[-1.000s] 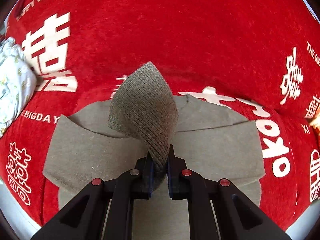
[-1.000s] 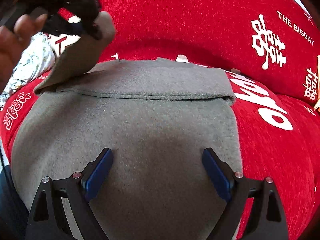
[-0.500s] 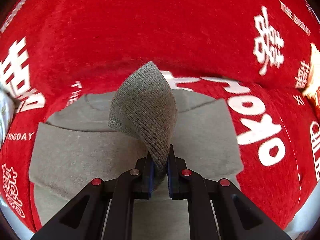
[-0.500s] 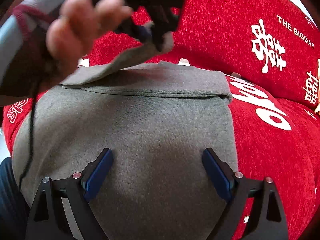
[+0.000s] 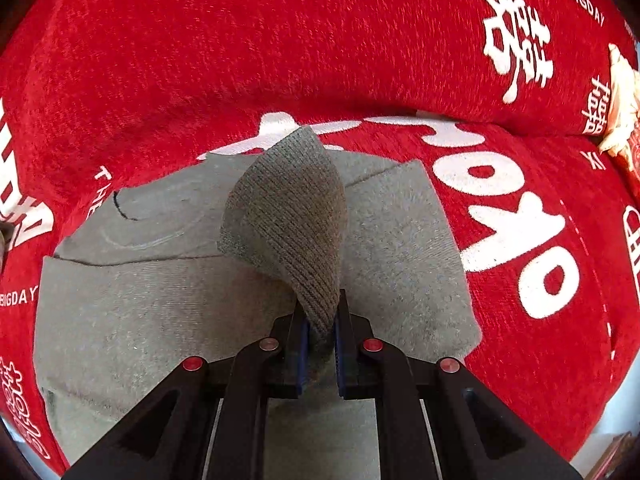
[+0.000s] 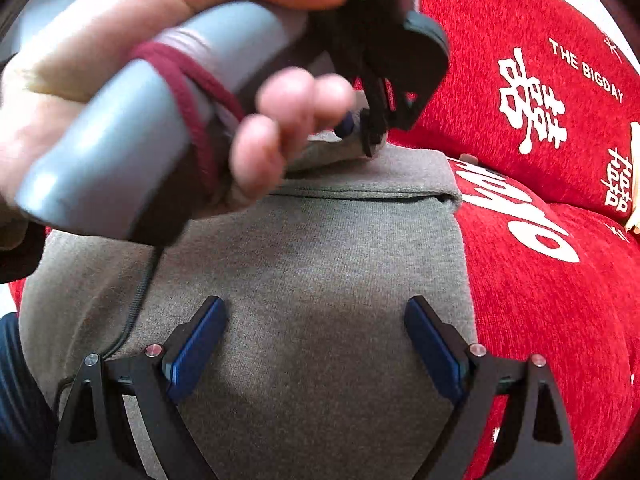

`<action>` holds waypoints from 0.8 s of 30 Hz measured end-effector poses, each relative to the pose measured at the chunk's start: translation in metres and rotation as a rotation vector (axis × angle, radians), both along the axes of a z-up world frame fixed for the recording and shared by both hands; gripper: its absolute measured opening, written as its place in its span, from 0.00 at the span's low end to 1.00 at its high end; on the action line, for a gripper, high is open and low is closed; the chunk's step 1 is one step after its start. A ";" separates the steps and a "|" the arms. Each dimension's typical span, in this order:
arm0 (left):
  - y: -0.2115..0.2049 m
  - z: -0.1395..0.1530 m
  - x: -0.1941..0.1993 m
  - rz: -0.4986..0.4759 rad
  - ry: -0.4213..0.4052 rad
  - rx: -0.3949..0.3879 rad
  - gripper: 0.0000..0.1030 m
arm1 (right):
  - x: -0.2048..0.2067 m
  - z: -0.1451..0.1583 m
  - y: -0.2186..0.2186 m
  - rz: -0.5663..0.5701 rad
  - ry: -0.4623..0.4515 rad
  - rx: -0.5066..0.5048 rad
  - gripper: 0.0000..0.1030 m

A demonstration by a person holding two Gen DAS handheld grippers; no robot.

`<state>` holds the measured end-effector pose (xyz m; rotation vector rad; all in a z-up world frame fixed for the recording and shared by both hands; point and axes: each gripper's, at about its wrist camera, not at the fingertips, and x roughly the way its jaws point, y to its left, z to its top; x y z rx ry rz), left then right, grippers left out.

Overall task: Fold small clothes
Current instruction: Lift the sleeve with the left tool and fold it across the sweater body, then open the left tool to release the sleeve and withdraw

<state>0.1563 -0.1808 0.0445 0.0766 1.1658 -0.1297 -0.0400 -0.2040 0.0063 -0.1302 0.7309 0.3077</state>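
Note:
A grey knitted top (image 5: 152, 300) lies flat on the red cloth, its far edge folded over (image 6: 360, 184). My left gripper (image 5: 321, 320) is shut on the ribbed sleeve cuff (image 5: 288, 216), which curls up above the fingers. In the right wrist view a hand (image 6: 160, 60) holds that left gripper (image 6: 360, 128) low over the folded far edge, the sleeve trailing under it. Near the front of the garment body (image 6: 312, 260), my right gripper (image 6: 314, 344) stands wide open just above it, with nothing between its blue pads (image 6: 196, 344).
A red cloth (image 5: 320, 60) with white lettering covers the whole surface and rises at the back. A cream object (image 5: 620, 100) lies at the far right edge. A black cable (image 6: 136, 292) hangs from the left hand across the garment.
The left gripper carried the cuff rightward over the garment and came lower. In the right wrist view the hand moved from the upper left to the middle. The right gripper stayed put.

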 end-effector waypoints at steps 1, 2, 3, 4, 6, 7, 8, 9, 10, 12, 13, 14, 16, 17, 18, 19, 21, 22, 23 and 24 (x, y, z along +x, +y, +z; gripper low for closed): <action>-0.003 -0.002 0.000 -0.003 -0.001 0.003 0.11 | 0.000 0.000 0.000 0.000 -0.001 0.001 0.90; -0.005 -0.004 0.001 -0.007 -0.001 0.001 0.11 | 0.000 0.001 0.000 0.000 -0.002 0.001 0.90; -0.007 -0.006 0.000 -0.011 0.001 -0.004 0.11 | 0.000 0.001 0.000 0.002 -0.003 0.003 0.90; -0.008 -0.007 0.000 -0.010 0.001 -0.005 0.12 | 0.000 0.002 0.001 0.003 -0.005 0.003 0.90; -0.011 -0.011 0.000 -0.017 0.005 -0.013 0.28 | 0.000 0.003 0.001 0.005 -0.007 0.006 0.90; -0.011 -0.012 -0.001 -0.024 0.004 -0.039 0.48 | 0.000 0.003 0.002 0.006 -0.007 0.006 0.90; -0.011 -0.010 -0.002 -0.025 -0.002 -0.052 0.59 | 0.001 0.004 0.002 0.005 -0.008 0.007 0.90; -0.012 -0.009 -0.002 -0.023 -0.015 -0.052 0.71 | 0.001 0.004 0.002 0.005 -0.008 0.008 0.90; -0.012 -0.006 -0.004 -0.029 -0.035 -0.051 0.73 | 0.001 0.005 0.003 0.006 -0.009 0.010 0.90; -0.012 -0.002 -0.005 -0.058 -0.023 -0.064 0.73 | 0.001 0.005 0.002 0.009 -0.008 0.012 0.90; -0.010 0.001 -0.006 -0.071 -0.015 -0.084 0.73 | 0.001 0.006 0.002 0.012 -0.007 0.013 0.90; -0.004 0.007 -0.008 -0.084 -0.014 -0.123 0.73 | 0.001 0.007 0.001 0.016 -0.004 0.016 0.90; 0.014 0.024 -0.012 -0.093 -0.045 -0.191 0.73 | 0.001 0.011 -0.003 0.023 0.002 0.031 0.91; 0.024 0.031 -0.014 -0.089 -0.064 -0.206 0.73 | 0.002 0.015 -0.007 0.018 0.001 0.047 0.91; 0.037 0.037 -0.015 -0.074 -0.089 -0.218 0.73 | 0.005 0.022 -0.013 0.002 -0.011 0.062 0.91; 0.056 0.044 -0.015 -0.043 -0.116 -0.219 0.73 | 0.011 0.029 -0.018 -0.016 -0.026 0.064 0.91; 0.091 0.047 -0.011 0.034 -0.138 -0.192 0.73 | 0.034 0.045 -0.019 -0.036 -0.040 0.042 0.91; 0.112 0.045 -0.008 0.085 -0.140 -0.164 0.73 | 0.046 0.051 -0.018 -0.036 -0.041 0.039 0.91; 0.127 0.041 -0.006 0.128 -0.135 -0.142 0.73 | 0.066 0.058 -0.013 -0.033 -0.033 0.041 0.91; 0.149 0.035 -0.004 0.184 -0.116 -0.118 0.73 | 0.081 0.062 -0.008 -0.028 -0.014 0.044 0.91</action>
